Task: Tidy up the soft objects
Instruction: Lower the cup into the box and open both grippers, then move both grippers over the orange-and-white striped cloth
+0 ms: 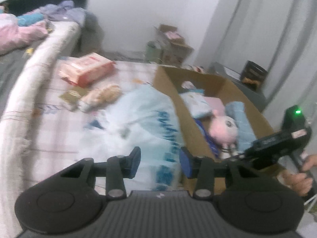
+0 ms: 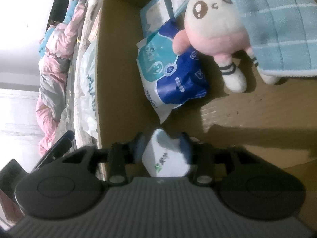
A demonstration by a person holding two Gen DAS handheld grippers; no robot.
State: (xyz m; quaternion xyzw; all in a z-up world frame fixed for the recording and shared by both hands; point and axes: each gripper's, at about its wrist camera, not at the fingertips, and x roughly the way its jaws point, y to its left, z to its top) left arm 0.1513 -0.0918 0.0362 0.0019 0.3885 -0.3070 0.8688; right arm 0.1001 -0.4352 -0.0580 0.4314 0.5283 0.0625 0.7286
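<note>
Right wrist view shows the right tool (image 2: pixel 162 148) clamped on a white tissue pack (image 2: pixel 165 158) over the half-filled cardboard box (image 2: pixel 118 59), while the left tool (image 1: pixel 159 161) gapes empty above the bed (image 1: pixel 49 103), where a large blue-printed bag (image 1: pixel 142 119) and snack packs (image 1: pixel 101 96) remain.

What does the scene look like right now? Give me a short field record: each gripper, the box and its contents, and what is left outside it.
left gripper: open, empty, over the pale blue plastic bag
right gripper: shut on small white tissue pack, inside the box
cardboard box: open on the bed
box contents: pink plush doll, blue wipes pack, light blue checked towel
outside box: pink package, beige plush on the bed cover
</note>
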